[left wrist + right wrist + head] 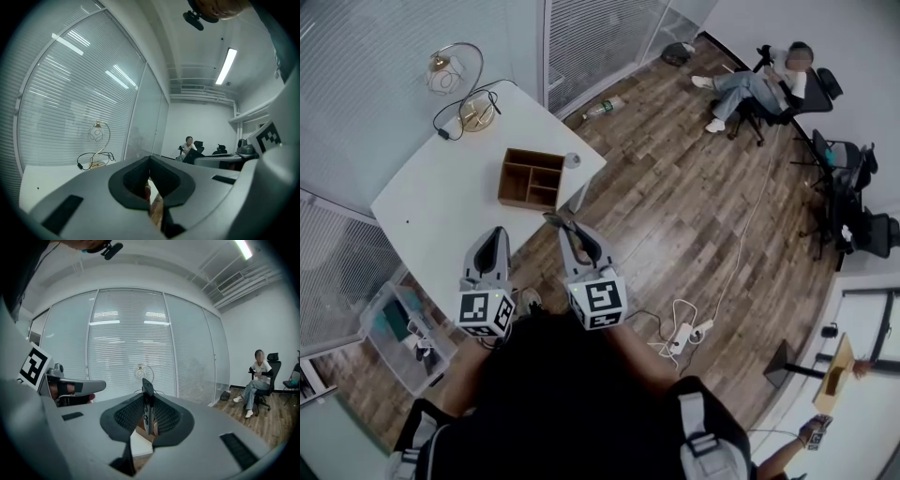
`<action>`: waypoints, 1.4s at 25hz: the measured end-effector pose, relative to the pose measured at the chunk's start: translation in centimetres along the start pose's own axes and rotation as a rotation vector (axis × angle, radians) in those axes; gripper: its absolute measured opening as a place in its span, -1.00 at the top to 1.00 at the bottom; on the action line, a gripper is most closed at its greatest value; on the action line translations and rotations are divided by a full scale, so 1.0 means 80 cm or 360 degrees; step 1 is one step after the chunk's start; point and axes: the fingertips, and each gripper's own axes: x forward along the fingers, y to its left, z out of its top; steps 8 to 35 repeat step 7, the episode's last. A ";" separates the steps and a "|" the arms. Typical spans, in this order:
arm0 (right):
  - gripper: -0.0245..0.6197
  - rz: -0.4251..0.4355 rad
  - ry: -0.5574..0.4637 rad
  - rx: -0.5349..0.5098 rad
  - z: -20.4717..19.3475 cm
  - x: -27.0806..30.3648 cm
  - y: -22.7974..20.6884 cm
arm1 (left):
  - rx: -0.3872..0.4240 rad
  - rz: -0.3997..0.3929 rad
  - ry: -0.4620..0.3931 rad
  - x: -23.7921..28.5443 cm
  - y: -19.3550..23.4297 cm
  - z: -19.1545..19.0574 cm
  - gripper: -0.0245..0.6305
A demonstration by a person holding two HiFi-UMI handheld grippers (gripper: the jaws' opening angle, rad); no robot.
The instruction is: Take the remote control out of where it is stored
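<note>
The right gripper view, at its lower centre, shows the right gripper (148, 395) with its jaws clamped on a slim black remote control (148, 412), which stands edge-on with its tip above them. The head view shows only that gripper (566, 229) at centre frame. It sits just below the brown wooden compartment box (517, 156) on the white table (431, 216). The left gripper (150, 161) has its jaw tips together and holds nothing.
</note>
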 end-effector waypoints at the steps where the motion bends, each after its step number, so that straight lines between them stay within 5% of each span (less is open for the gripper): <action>1: 0.73 -0.0001 0.0001 -0.0001 0.000 0.000 -0.001 | -0.0002 -0.0002 0.0000 0.001 0.000 0.000 0.90; 35: 0.73 -0.0013 0.0003 0.0002 0.000 -0.001 -0.004 | 0.0002 -0.0024 0.0001 0.004 -0.005 0.001 0.90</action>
